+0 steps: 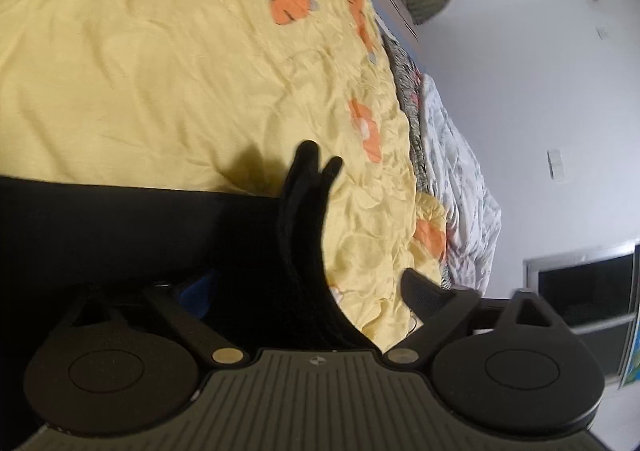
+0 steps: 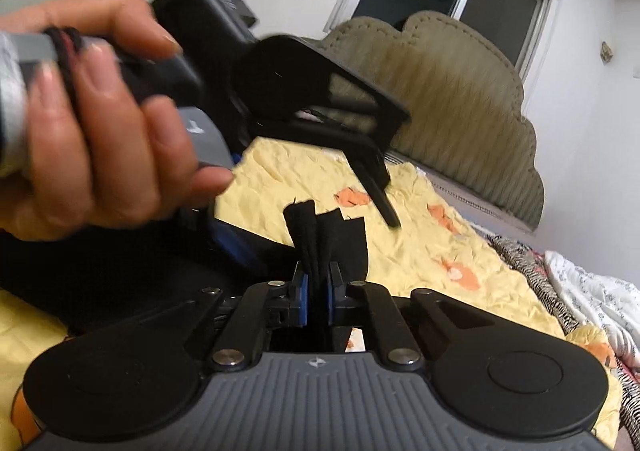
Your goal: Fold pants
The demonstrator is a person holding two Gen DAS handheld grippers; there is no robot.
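Pants (image 2: 320,247), black, lay on the yellow bedsheet (image 1: 160,71); a bunched edge stood upright, clamped in the right gripper (image 2: 319,291). Left gripper (image 1: 304,283) jaws stood apart, gripping nothing.

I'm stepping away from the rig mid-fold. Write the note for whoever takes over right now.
Right gripper: shut on a bunched edge of the black pants, pinched upright between its pads.
Left gripper: open, nothing between its fingers, poised over the yellow bedsheet just beyond the pinched cloth; a hand holds its handle.
Pants: the rest lies flat on the sheet, a leg stretching away to the left.
Done: one edge gathered and gripped.
Left: probably take a second hold with the left gripper, then carry the fold over. How far the folding has got cannot be told.
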